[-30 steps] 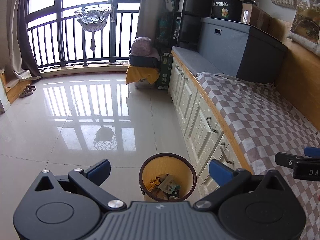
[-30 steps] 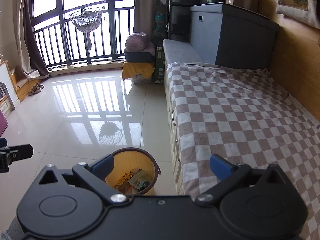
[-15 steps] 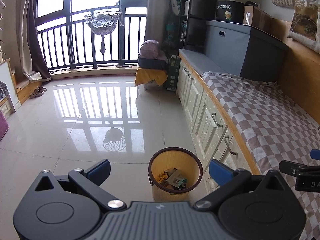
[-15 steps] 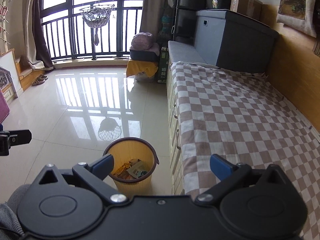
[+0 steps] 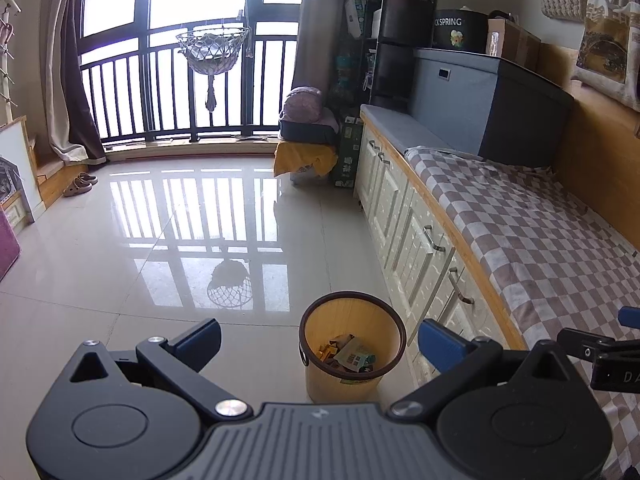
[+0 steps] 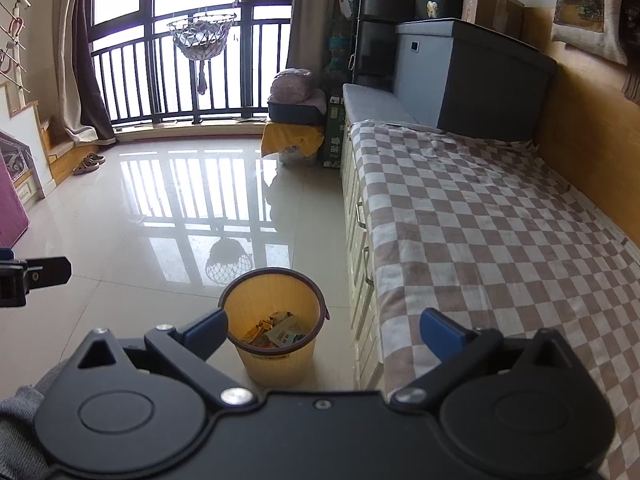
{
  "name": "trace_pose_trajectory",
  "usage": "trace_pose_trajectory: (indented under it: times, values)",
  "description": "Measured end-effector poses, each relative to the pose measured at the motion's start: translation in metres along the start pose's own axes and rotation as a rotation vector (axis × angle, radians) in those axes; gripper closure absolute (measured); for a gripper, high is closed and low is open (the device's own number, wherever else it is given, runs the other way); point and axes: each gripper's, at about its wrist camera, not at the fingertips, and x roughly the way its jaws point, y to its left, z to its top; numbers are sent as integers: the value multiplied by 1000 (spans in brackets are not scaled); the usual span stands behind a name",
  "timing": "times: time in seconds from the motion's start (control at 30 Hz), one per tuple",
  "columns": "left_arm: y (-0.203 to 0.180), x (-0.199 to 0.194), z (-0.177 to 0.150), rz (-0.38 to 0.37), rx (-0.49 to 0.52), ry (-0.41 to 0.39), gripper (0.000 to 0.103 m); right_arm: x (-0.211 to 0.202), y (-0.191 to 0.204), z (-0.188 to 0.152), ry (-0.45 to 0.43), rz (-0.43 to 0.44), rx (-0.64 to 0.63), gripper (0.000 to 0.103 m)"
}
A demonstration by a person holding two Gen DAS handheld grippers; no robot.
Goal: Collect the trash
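Your left gripper (image 5: 318, 338) is level, jaws spread wide, nothing between the blue pads (image 5: 440, 345). Your right gripper (image 6: 324, 330) matches: jaws wide apart, empty. Each gripper's tip shows at the edge of the other's view.

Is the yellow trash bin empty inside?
No, the yellow trash bin already has wrappers and scraps of paper lying at its bottom.

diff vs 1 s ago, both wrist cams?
Both claws rose and drew back from the trash bin: it now sits further up in both views, with its outer wall showing. Nothing was taken hold of or let go. The left claw and right claw stayed open and empty; the trash in the bin is unchanged.
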Motion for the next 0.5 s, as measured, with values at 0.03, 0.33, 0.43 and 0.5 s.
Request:
trace_pose_trajectory:
  times: [0.03,0.33,0.43,0.5]
  values:
    - [0,-1,-1,2,-2,-4,0,-1,0,0,-3,1,-3,0]
    - [0,-5,-8,20,16,1,0,-8,-5,1,-29,-3,12,0]
    - [-1,-4,-10,24,18,6,0,-8,-5,1,-29,-3,12,0]
    - [-1,-4,-11,26,20,9,0,-8,-4,1,-30,-3,13,0]
